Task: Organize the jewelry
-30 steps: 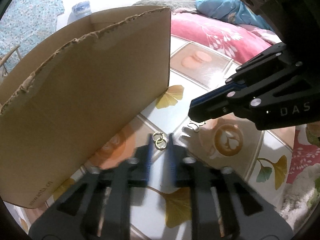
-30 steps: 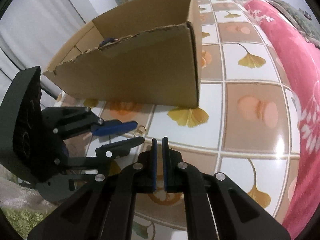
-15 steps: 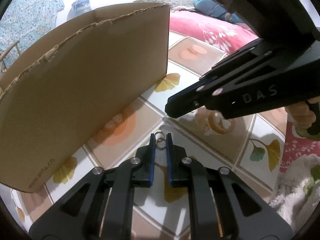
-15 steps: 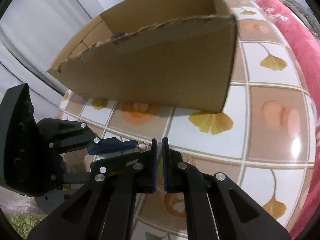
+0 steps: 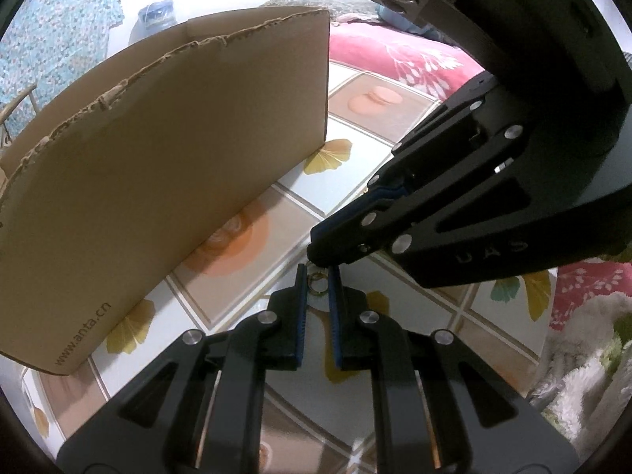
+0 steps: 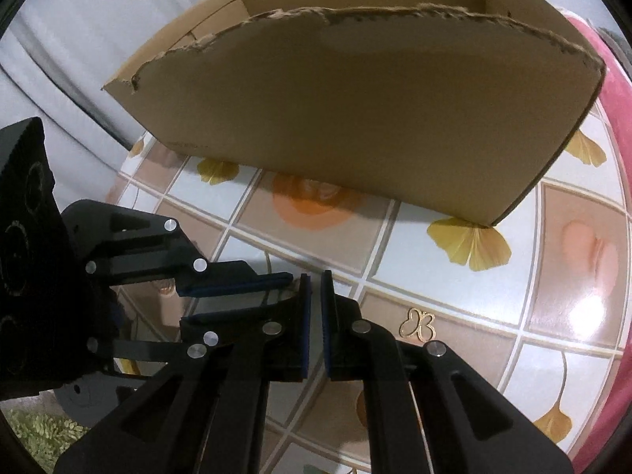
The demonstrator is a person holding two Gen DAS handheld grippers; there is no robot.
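A small gold ring-shaped earring (image 5: 317, 281) lies on the tiled tabletop between the tips of my left gripper (image 5: 318, 276), whose jaws stand slightly apart around it without gripping. My right gripper (image 5: 322, 251) comes in from the right, nearly shut and empty, its tips just above the earring. In the right wrist view my right gripper (image 6: 315, 280) shows a narrow gap, with the left gripper (image 6: 276, 288) at its left. A gold butterfly-shaped piece (image 6: 416, 324) lies on the table right of the right fingers. The open cardboard box (image 5: 166, 158) stands behind.
The cardboard box (image 6: 355, 110) fills the far side of the glossy tiled table (image 6: 454, 296). A pink patterned blanket (image 5: 395, 59) lies beyond the table. A fluffy green-white rug (image 5: 584, 363) is at the right, below the table's edge.
My right gripper has swung left and down, its tips now right over the earring at the left gripper's tips. The left gripper has kept its place around the earring.
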